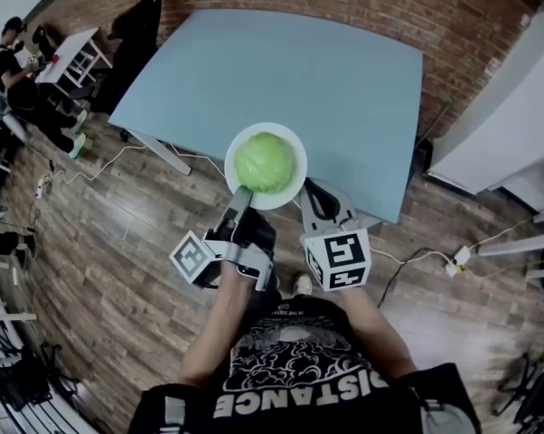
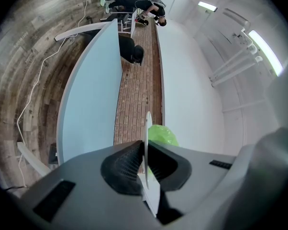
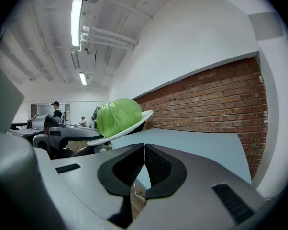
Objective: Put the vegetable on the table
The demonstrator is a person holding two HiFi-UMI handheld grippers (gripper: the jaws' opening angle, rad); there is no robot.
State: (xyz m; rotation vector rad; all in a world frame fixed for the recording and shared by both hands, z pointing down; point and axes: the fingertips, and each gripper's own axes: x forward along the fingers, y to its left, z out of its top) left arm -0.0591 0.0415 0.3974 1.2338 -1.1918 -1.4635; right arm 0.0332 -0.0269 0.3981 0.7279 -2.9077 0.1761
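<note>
The vegetable (image 1: 265,163), a round pale-green head in what looks like clear wrap, sits in the middle of a white plate (image 1: 289,193), just below the centre of the head view. The plate hangs in the air over the near edge of the blue desk (image 1: 281,70), not resting on it; the right gripper view shows it lifted and slightly tilted above the top. The left hand-held gripper (image 2: 145,150) has its jaws clamped on the plate's near rim, probably so that plate and load travel as one and the vegetable is never squeezed. With only one edge gripped, the tilt could let the round head roll. The right hand-held gripper (image 3: 144,150) waits at lower right of the plate with its jaws pressed together on nothing. Ahead, the desk top is bare across to the brick wall (image 1: 453,25), giving wide room to set down. Its near edge runs right under the plate, so I judge a landing further in to be safer.
</note>
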